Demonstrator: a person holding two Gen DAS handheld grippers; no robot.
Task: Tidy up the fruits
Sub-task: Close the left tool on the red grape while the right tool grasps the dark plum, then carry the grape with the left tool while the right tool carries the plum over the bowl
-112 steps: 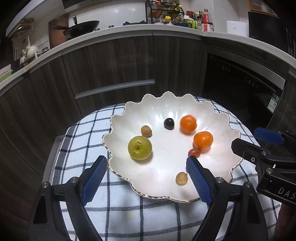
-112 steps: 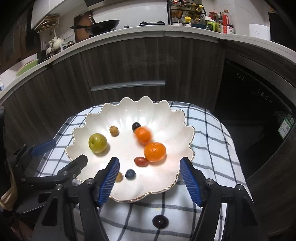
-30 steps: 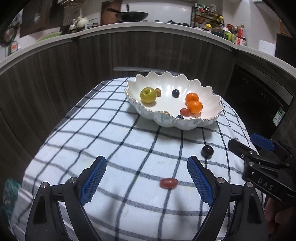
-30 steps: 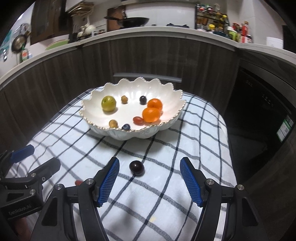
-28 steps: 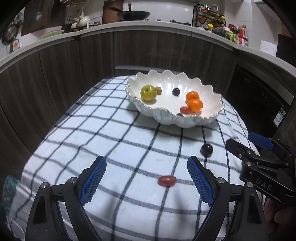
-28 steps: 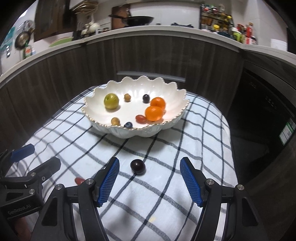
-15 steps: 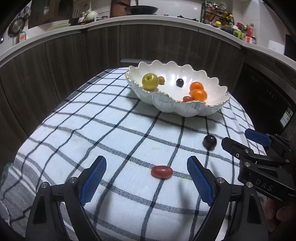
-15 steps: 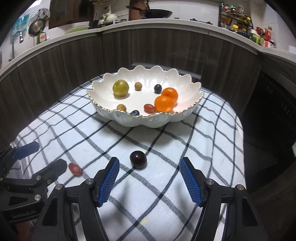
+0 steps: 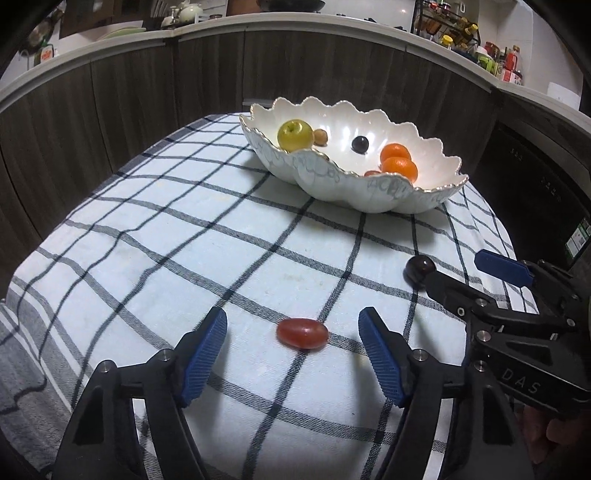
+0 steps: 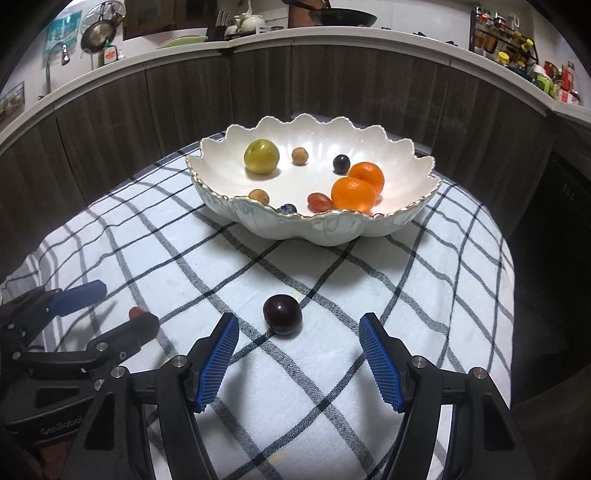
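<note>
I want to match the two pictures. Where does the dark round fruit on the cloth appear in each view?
Left wrist view: the dark round fruit lies at the right, partly behind the right gripper.
Right wrist view: it lies low in the middle, just ahead of that gripper's blue pads.
Shared landmark: the white scalloped bowl behind it.

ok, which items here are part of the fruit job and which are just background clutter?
Job:
- red grape tomato on the cloth, between the open left gripper jaws, which have just been closing
- dark plum ahead of the right gripper
- scalloped bowl holding fruit

Background:
- checked cloth
- spice rack
- wok
</note>
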